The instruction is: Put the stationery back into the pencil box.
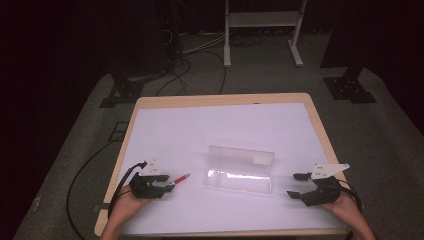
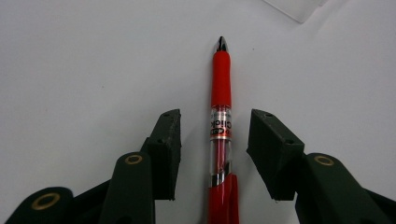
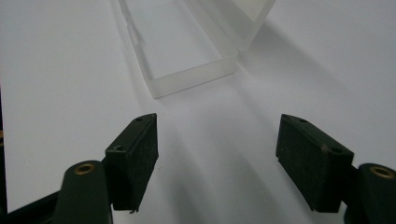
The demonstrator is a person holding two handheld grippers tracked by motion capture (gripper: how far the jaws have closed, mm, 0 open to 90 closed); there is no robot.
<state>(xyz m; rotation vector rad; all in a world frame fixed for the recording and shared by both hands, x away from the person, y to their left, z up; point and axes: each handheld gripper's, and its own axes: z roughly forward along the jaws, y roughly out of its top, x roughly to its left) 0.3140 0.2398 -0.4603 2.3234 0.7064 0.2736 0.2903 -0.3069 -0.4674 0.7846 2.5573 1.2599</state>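
Red pen [image 2: 221,135] lies between the parted left claw [image 2: 214,140] jaws, untouched.

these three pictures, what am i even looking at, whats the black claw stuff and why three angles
A person sits at a table covered with a white sheet and holds a black two-jaw gripper in each hand. The wide picture comes from a fixed camera above, looking down on the table. The other two come from small cameras riding on each gripper, looking out along its jaws.

The left gripper has its jaws open on either side of a red pen lying on the sheet. Gaps show on both sides, so the pen is not gripped yet.

The right gripper is open and holds nothing. Ahead of it lies a clear plastic case with its lid open.
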